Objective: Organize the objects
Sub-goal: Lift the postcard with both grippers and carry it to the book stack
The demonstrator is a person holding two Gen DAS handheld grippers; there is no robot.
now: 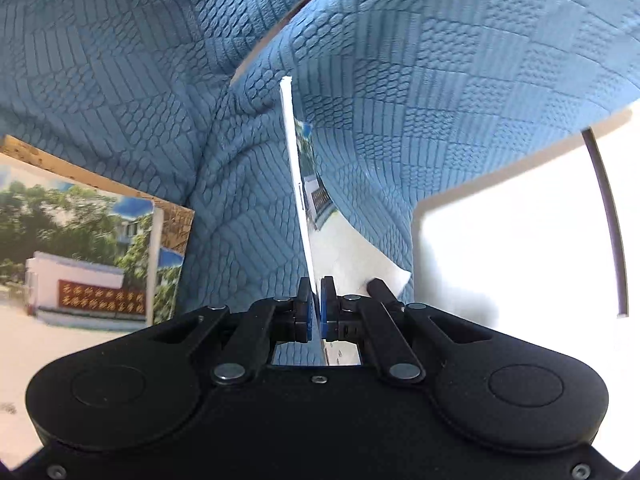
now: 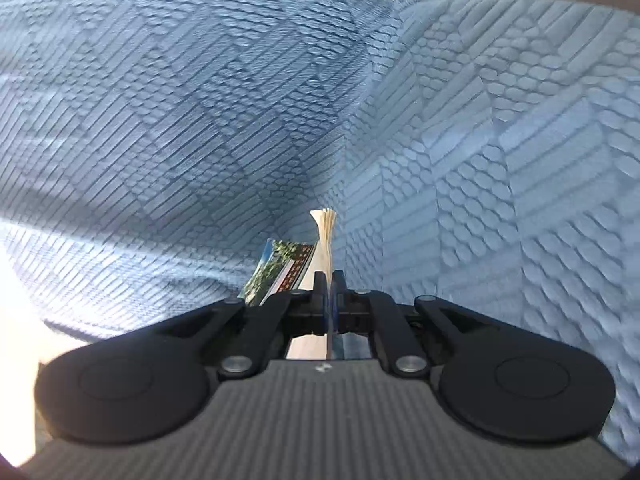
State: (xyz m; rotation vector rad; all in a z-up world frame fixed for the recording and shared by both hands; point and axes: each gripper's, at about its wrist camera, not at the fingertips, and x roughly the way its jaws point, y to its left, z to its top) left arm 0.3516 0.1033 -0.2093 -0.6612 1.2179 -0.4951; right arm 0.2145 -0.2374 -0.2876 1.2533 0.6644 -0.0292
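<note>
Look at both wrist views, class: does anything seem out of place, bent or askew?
Yes. The booklet clamped in the right gripper has its pages fanned apart at the far end. The sheet gripped edge-on by the left gripper curls away to the right. The blue quilted cloth behind is rumpled into folds.

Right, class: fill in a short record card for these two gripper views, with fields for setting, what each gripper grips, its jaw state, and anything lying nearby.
setting: blue quilted fabric with raised geometric pattern, filling both views
left gripper: shut on a thin white printed card, held edge-on
right gripper: shut on a thin stack of cream paper sheets, edges fanned
nearby: flat printed photo of trees and a white wall, lower left in the left view
bright white surface: overexposed, cannot identify
</note>
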